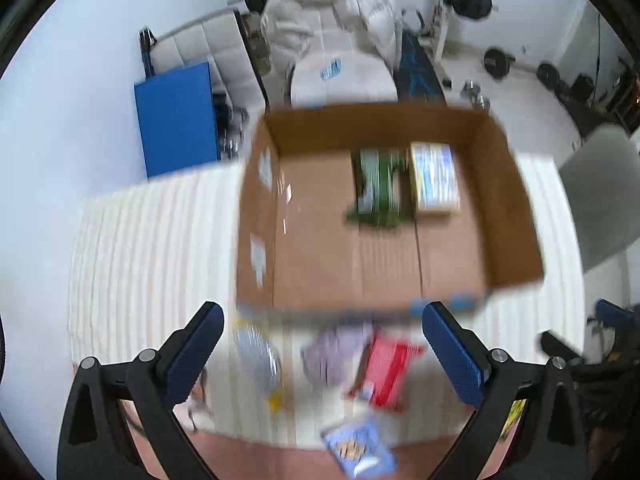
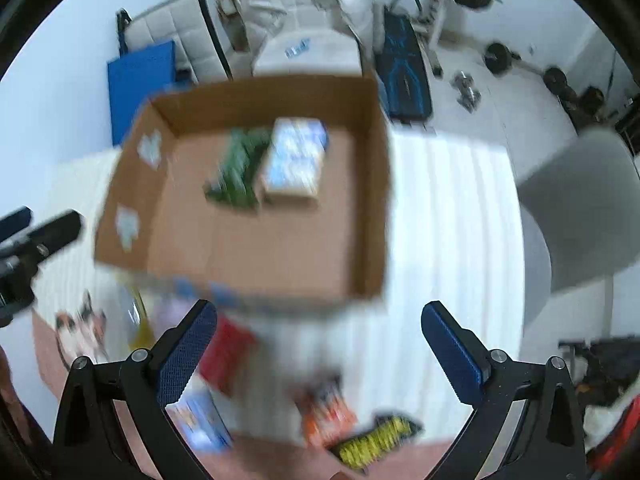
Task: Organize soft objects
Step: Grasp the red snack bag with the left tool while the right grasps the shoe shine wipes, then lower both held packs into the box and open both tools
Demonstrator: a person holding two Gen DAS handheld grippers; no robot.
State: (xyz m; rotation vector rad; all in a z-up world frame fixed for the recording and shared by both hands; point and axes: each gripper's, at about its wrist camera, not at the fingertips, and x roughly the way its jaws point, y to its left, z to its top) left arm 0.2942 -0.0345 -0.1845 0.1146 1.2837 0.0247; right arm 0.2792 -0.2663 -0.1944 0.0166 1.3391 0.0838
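An open cardboard box sits on a white ribbed mat. In it lie a green soft pack and a blue-and-white pack side by side. My left gripper is open and empty above loose packs in front of the box: a red pack, a lilac pack, a clear pouch and a blue pack. My right gripper is open and empty, above an orange pack and a yellow-black pack. Both views are blurred.
The white ribbed mat lies on a table with a pinkish front edge. A grey chair stands at the right. A padded seat, blue mat and gym weights are behind. The left gripper shows at the right view's left edge.
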